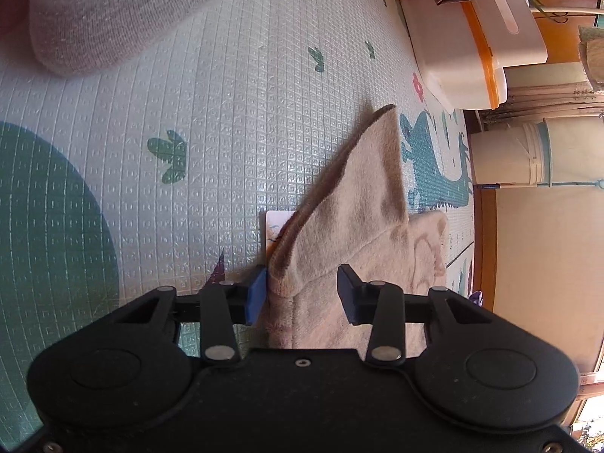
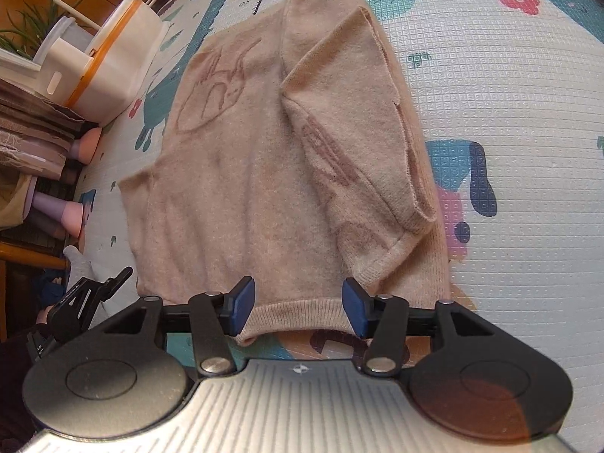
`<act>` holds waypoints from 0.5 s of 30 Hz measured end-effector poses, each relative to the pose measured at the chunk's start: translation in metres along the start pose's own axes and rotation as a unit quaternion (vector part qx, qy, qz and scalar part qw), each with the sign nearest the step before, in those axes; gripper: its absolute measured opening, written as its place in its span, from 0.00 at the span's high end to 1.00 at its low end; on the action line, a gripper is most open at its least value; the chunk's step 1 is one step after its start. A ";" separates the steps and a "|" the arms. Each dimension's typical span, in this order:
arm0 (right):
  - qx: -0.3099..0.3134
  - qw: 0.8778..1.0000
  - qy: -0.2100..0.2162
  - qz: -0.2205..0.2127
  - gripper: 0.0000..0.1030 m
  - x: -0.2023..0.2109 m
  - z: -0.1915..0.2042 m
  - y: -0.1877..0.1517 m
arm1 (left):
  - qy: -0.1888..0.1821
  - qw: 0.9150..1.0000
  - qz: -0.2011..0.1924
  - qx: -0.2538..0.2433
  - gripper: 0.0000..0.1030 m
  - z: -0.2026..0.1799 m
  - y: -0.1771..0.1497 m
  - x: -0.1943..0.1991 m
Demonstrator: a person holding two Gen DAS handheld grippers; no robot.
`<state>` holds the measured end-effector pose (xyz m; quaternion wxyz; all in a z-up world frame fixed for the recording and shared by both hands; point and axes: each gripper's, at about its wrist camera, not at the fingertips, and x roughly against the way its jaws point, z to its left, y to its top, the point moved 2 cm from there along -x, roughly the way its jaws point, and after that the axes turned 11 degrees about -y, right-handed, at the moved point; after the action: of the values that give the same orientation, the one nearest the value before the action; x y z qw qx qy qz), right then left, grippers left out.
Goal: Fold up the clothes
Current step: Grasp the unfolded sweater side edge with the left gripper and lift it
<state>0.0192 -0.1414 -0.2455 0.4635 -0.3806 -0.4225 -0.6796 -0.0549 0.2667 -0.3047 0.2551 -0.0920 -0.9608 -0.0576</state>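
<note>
A beige knit sweater [image 2: 245, 188] with a faint brown drawing lies flat on the patterned play mat [image 2: 509, 113]. One sleeve [image 2: 358, 120] is folded over its body. My right gripper [image 2: 298, 307] is open at the ribbed hem, which lies between its blue pads [image 2: 241, 304]. In the left wrist view, a fold of the sweater [image 1: 362, 188] rises from the mat. My left gripper [image 1: 302, 294] is open around that fold's near end, its left fingertip [image 1: 256, 294] touching the cloth. The left gripper [image 2: 87, 298] also shows at the lower left of the right wrist view.
A white box with an orange band [image 2: 113, 56] stands at the mat's edge beside furniture legs [image 2: 71, 219]. A person's grey-clad leg [image 1: 105, 11] rests on the mat [image 1: 188, 94]. A pale bucket [image 1: 528, 151] stands off the mat. A small white card [image 1: 277, 226] lies beside the cloth.
</note>
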 end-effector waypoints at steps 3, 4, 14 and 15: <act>0.002 1.000 0.001 0.003 0.50 -0.003 0.002 -0.001 | -0.018 1.000 -0.003 -0.003 0.63 0.002 0.001 -0.006; 0.003 1.000 0.002 0.003 0.50 -0.003 0.003 -0.002 | -0.021 1.000 -0.004 -0.007 0.64 0.002 0.001 -0.008; -0.003 1.000 0.023 -0.001 0.50 -0.004 0.010 0.001 | 0.015 0.988 0.031 -0.150 0.92 -0.051 -0.011 -0.032; -0.001 1.000 0.027 -0.002 0.50 -0.002 0.011 0.002 | 0.021 0.983 0.035 -0.181 0.92 -0.064 -0.015 -0.035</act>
<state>0.0228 -0.1306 -0.2434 0.4727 -0.3619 -0.4100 -0.6910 0.0029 0.2371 -0.2681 0.2564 -0.1693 -0.9251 -0.2231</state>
